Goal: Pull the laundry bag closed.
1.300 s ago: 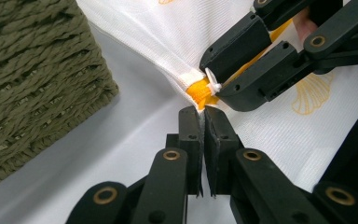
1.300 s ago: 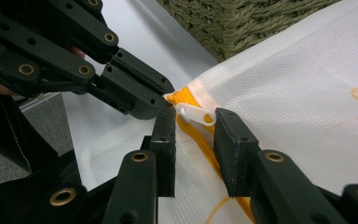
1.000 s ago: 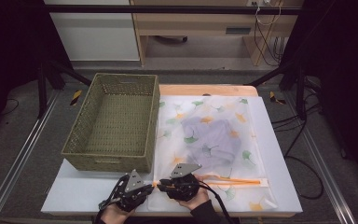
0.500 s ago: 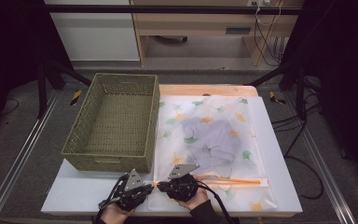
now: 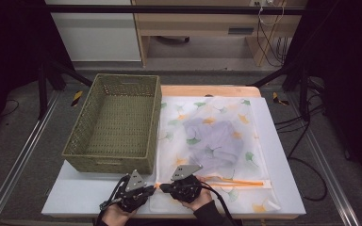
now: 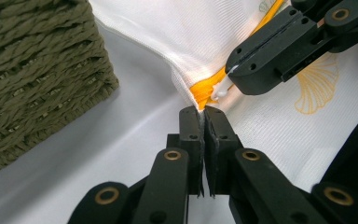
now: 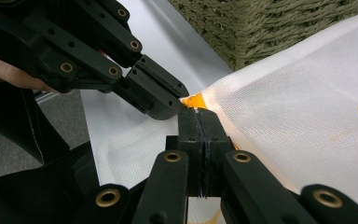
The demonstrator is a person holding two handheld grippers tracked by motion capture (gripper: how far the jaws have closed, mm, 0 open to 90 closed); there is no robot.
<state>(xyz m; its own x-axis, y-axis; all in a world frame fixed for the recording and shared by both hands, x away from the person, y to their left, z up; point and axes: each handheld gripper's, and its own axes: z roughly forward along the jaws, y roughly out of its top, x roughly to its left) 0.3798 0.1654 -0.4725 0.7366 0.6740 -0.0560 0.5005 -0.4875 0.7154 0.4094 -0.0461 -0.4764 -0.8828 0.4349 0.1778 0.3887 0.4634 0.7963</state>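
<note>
1. Left gripper (image 6: 201,112): the jaws stand together, clamped on the corner of the mesh laundry bag (image 6: 205,37) just below the end of its orange zipper (image 6: 204,91). In the high view this gripper (image 5: 152,189) sits at the near edge of the white board (image 5: 75,197), near its left corner.

2. Right gripper (image 7: 197,113): the jaws have just been closing and now stand together, pinching the bag's fabric at the orange zipper end (image 7: 193,100). In the left gripper view its tips meet a small white zipper pull (image 6: 221,91); whether the pull itself is gripped cannot be told. In the high view this gripper (image 5: 166,187) faces the left one, tip to tip.

3. Step in hand (judgement): one gripper anchors the bag's corner while the other takes the slider, the start of running the zipper (image 5: 231,181) along the bag's near side.

4. Next move (judgement): a steady pull of the right gripper along the zipper line toward the board's right edge, the left holding the corner taut so the mesh does not bunch.

5. Bag (image 5: 217,141): it lies flat on the right half of the board and holds a pale folded garment (image 5: 212,136), seen through the mesh.

6. Wicker basket (image 5: 115,125): it stands on the left half of the board, just beside the bag.

7. Writing: no brand, label or text can be read; the bag bears only printed ginkgo leaves (image 6: 317,84).
</note>
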